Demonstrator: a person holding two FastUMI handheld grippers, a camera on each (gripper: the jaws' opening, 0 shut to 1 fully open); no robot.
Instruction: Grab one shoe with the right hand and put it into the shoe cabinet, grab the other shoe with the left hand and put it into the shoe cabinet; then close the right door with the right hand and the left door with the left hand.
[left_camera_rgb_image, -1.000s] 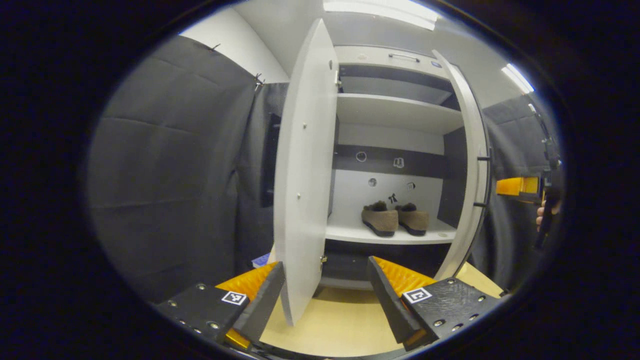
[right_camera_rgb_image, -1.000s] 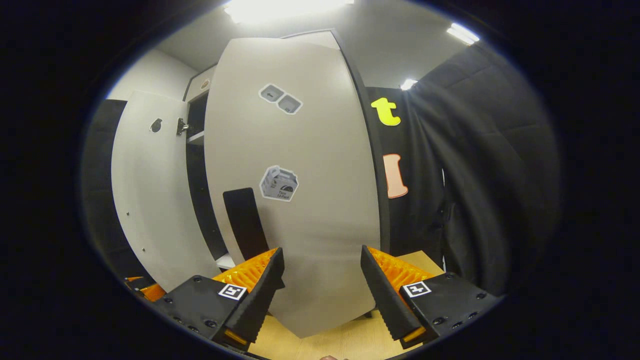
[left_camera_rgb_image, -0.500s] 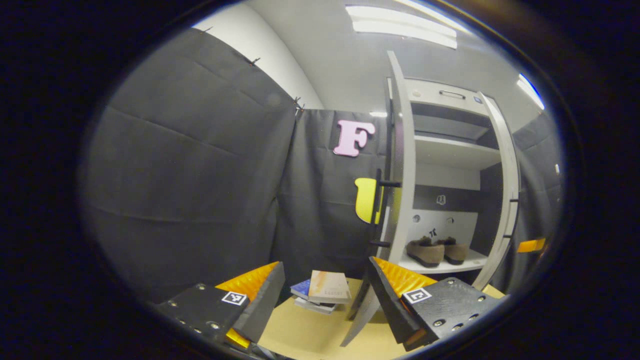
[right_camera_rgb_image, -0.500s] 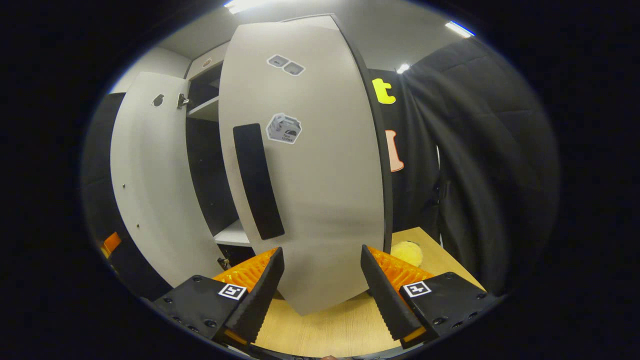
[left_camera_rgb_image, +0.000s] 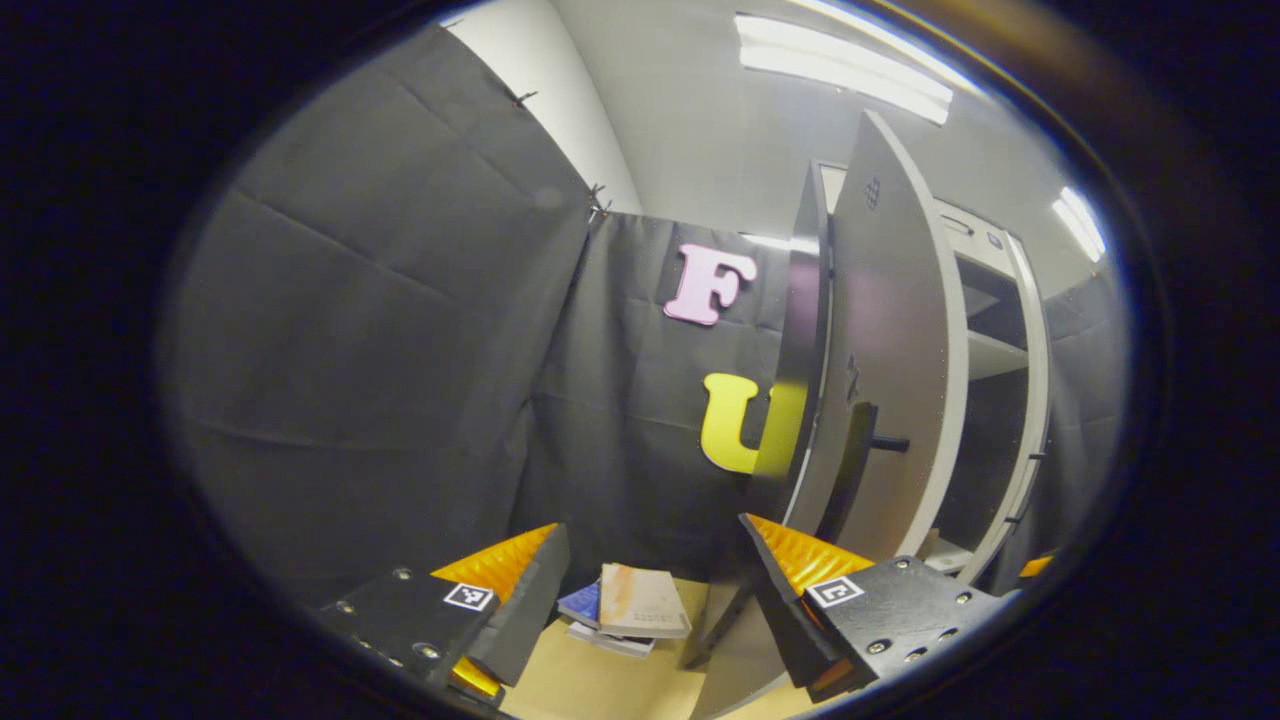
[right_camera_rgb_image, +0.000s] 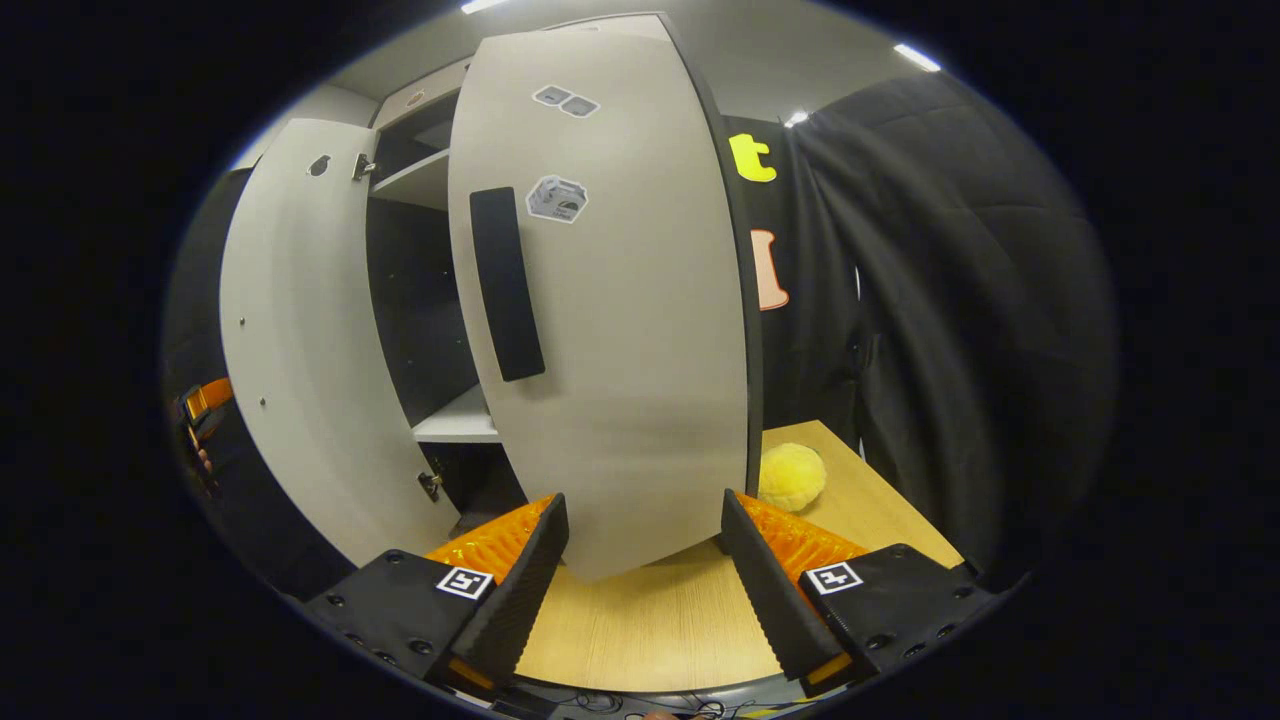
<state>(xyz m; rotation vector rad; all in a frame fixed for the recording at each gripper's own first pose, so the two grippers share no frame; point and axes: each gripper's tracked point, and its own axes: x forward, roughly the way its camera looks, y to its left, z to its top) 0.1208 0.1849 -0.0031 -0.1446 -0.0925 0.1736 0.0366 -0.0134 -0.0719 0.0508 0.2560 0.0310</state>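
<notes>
Since the earlier frame, the left door is swung partly closed, so the shoes on the cabinet shelf are hidden in the left gripper view. The left hand-held gripper is held wide apart with nothing gripped, above stacked books on the tabletop. The right hand-held gripper is spread wide and empty before the right door; a yellow ball is seen beside it.

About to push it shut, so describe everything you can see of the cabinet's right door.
The right door is a tall, pale grey, smooth panel with a dark edge. A black vertical handle sits near its free edge, stickers above and beside it. It stands partly open, upright, its lower corner just ahead of the open right gripper; contact can't be confirmed. A yellow fuzzy ball lies behind it.
</notes>
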